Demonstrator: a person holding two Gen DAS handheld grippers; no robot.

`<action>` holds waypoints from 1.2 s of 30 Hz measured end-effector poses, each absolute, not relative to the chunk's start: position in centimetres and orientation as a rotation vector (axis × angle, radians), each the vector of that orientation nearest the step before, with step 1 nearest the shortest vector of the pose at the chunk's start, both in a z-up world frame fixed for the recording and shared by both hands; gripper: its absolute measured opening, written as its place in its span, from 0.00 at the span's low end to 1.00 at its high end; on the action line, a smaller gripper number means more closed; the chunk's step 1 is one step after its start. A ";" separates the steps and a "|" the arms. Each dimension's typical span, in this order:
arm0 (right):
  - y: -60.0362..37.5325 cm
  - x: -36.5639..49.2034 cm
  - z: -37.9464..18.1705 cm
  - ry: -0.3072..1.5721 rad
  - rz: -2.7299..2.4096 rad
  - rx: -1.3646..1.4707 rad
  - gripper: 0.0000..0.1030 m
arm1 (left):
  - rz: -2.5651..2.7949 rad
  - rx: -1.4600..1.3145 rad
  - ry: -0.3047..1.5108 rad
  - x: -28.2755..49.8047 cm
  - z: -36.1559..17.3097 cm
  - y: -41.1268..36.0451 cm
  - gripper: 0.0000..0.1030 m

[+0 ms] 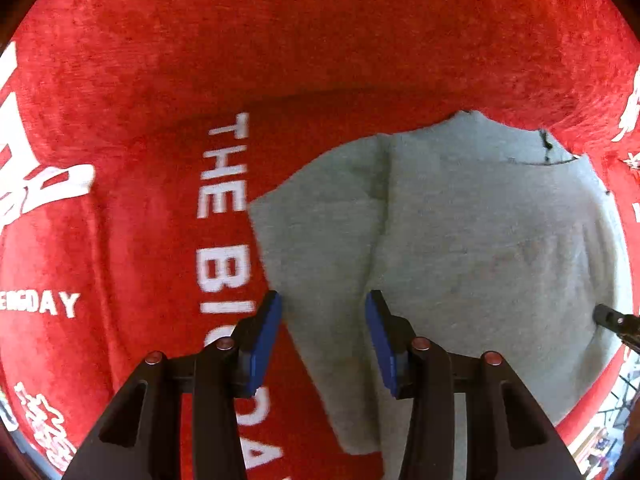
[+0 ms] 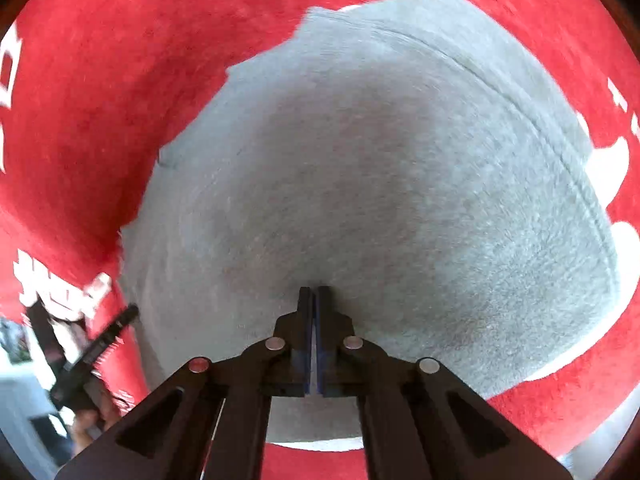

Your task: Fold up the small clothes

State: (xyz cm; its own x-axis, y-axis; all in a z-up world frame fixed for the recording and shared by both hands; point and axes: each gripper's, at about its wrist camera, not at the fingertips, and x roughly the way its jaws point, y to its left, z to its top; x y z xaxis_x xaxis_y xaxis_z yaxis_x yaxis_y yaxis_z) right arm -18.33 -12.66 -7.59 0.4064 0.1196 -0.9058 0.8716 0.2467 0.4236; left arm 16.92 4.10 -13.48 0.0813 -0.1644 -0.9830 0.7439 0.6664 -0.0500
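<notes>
Lying flat on the red cloth [image 1: 168, 80], the grey garment [image 1: 480, 240] is the reference for all positions below. White lettering [image 1: 224, 208] on the cloth runs along the garment's left edge in the left wrist view.

Left gripper [image 1: 324, 300]: positioned over the garment's short sleeve, near its lower left edge. The blue pads [image 1: 264, 344] stand apart, with the sleeve fabric visible in the gap below them. Whether the pads touch the fabric cannot be told.

Right gripper [image 2: 315, 290]: positioned over the middle of the garment. Its two fingers are pressed together, tips at the fabric surface. Whether a fold of cloth is pinched between them cannot be told; the picture is blurred.

At the garment's left edge in the right wrist view, the left gripper appears in a person's hand [image 2: 90, 426].
</notes>
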 end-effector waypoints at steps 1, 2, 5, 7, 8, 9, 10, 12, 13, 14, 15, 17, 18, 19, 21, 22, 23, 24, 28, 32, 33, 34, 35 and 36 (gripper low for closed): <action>-12.5 -18.3 -7.3 1.042 -0.675 1.230 0.00 | -0.695 0.570 1.320 17.1 -13.4 4.4 0.46; -12.3 -18.2 -7.0 1.043 -0.680 1.223 0.00 | -0.683 0.571 1.329 17.3 -13.4 4.8 0.46; -11.9 -19.3 -6.2 1.047 -0.671 1.213 0.05 | -0.673 0.516 1.378 17.8 -12.8 5.8 0.46; -11.0 -19.2 -5.5 1.063 -0.643 1.206 0.05 | -0.661 0.502 1.368 17.6 -11.7 6.6 0.46; -10.6 -18.7 -5.2 1.067 -0.636 1.202 0.05 | -0.656 0.499 1.357 17.5 -11.2 6.9 0.46; -10.1 -18.4 -4.8 1.069 -0.625 1.197 0.05 | -0.653 0.497 1.347 17.4 -10.7 7.1 0.46; -9.5 -18.1 -4.4 1.071 -0.613 1.191 0.05 | -0.651 0.493 1.342 17.1 -10.3 7.2 0.46; -8.7 -17.6 -4.3 1.077 -0.596 1.186 0.05 | -0.650 0.483 1.354 16.8 -9.8 7.2 0.58; -8.4 -17.6 -4.2 1.082 -0.583 1.188 0.05 | -0.648 0.477 1.361 16.6 -9.6 7.2 0.61; -7.8 -16.7 -4.5 1.086 -0.575 1.192 0.05 | -0.647 0.476 1.362 16.4 -9.4 7.3 0.62; -7.5 -16.0 -4.7 1.091 -0.568 1.195 0.05 | -0.650 0.479 1.365 16.5 -9.4 7.5 0.62; -7.0 -16.0 -4.8 1.098 -0.552 1.203 0.06 | -0.647 0.484 1.374 15.3 -9.2 7.3 0.62; -6.7 -14.9 -5.2 1.100 -0.549 1.205 0.06 | -0.640 0.486 1.375 14.6 -9.4 7.0 0.62; -6.4 -14.9 -5.2 1.102 -0.543 1.207 0.07 | -0.633 0.490 1.376 14.5 -9.4 7.0 0.62; -6.0 -14.7 -5.4 1.104 -0.533 1.213 0.16 | -0.624 0.488 1.388 14.2 -9.5 6.9 0.67; -5.7 -14.9 -5.6 1.107 -0.528 1.215 0.28 | -0.614 0.482 1.401 14.0 -9.5 7.0 0.76; -5.5 -14.9 -5.7 1.109 -0.527 1.215 0.35 | -0.609 0.471 1.403 13.8 -9.4 7.2 0.93; -5.3 -14.7 -5.7 1.111 -0.525 1.212 0.42 | -0.606 0.462 1.399 14.2 -9.9 7.5 0.97; -4.6 -14.7 -5.8 1.123 -0.505 1.209 0.45 | -0.579 0.462 1.409 14.0 -10.1 7.7 0.97; -4.1 -14.7 -5.9 1.124 -0.484 1.218 0.58 | -0.514 0.526 1.360 14.0 -10.2 7.6 0.97; -4.0 -14.6 -6.0 1.123 -0.480 1.220 0.60 | -0.502 0.530 1.352 13.9 -10.1 7.7 0.97; -3.8 -14.6 -6.1 1.123 -0.471 1.225 0.62 | -0.494 0.526 1.352 14.0 -10.0 7.8 0.97; -3.6 -14.5 -6.2 1.123 -0.464 1.231 0.62 | -0.488 0.516 1.357 14.2 -10.1 8.0 0.97; -3.5 -14.4 -6.3 1.123 -0.455 1.238 0.63 | -0.480 0.502 1.366 14.4 -10.1 8.2 0.97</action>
